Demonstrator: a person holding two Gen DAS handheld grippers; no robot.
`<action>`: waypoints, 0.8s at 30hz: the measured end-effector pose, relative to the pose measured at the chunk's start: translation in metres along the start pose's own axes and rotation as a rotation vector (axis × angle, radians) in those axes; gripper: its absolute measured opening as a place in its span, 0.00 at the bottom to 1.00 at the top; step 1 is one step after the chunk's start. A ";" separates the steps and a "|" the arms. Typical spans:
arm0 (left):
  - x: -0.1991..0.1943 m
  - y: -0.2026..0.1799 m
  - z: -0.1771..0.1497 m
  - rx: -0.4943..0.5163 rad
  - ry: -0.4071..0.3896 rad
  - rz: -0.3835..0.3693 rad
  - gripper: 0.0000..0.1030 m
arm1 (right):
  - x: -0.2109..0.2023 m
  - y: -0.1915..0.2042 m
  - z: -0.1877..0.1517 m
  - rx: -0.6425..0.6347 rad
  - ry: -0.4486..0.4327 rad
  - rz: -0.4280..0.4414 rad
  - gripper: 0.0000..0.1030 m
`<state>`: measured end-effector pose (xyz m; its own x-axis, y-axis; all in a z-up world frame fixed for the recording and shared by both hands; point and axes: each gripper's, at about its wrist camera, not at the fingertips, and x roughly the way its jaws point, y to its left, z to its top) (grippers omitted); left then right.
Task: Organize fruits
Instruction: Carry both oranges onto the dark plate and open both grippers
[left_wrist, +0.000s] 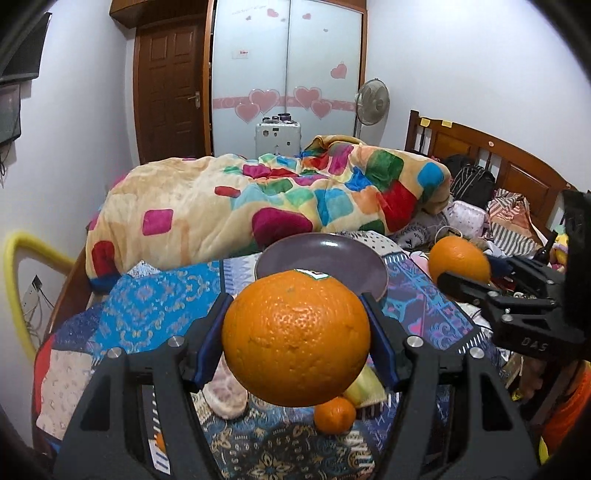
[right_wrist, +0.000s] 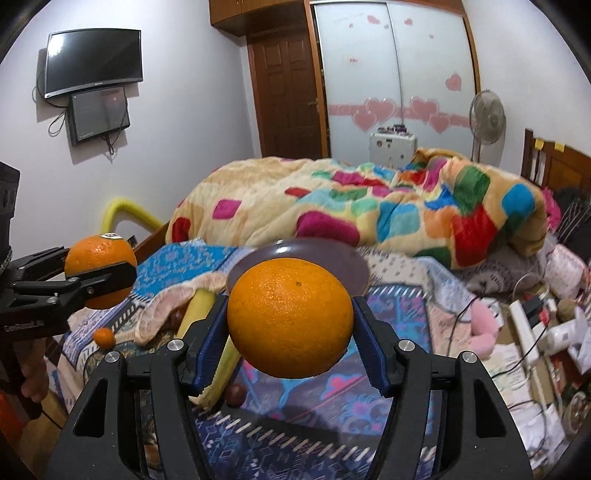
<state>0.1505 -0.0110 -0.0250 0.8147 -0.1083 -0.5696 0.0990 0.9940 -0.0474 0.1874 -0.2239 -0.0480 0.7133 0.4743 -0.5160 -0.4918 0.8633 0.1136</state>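
My left gripper (left_wrist: 295, 332) is shut on a large orange with a sticker (left_wrist: 295, 336) and holds it above the patterned bedspread. It also shows at the left of the right wrist view (right_wrist: 99, 271). My right gripper (right_wrist: 290, 325) is shut on a second large orange (right_wrist: 290, 319), which also shows at the right of the left wrist view (left_wrist: 460, 258). A purple plate (left_wrist: 332, 254) lies just beyond both oranges; it also shows in the right wrist view (right_wrist: 351, 266). A small tangerine (left_wrist: 334, 413), a banana (right_wrist: 199, 306) and a pinkish grapefruit peel (left_wrist: 227, 391) lie on the bedspread below.
A colourful quilt (left_wrist: 258, 195) is heaped behind the plate. Clothes, cables and a power strip (right_wrist: 524, 328) clutter the right side of the bed. A small brown fruit (right_wrist: 236, 395) lies by the banana. A wooden headboard (left_wrist: 498, 158) stands at the right.
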 end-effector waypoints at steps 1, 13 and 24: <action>0.003 0.001 0.004 -0.005 0.005 -0.002 0.66 | -0.002 -0.001 0.005 -0.010 -0.011 -0.012 0.59; 0.052 0.011 0.041 -0.055 0.066 0.023 0.66 | 0.012 -0.018 0.045 -0.057 -0.080 -0.082 0.59; 0.123 0.018 0.061 -0.042 0.182 0.034 0.66 | 0.078 -0.039 0.043 -0.037 0.023 -0.085 0.59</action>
<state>0.2877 -0.0073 -0.0463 0.7001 -0.0730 -0.7103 0.0459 0.9973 -0.0573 0.2835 -0.2129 -0.0566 0.7421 0.3947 -0.5418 -0.4480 0.8932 0.0371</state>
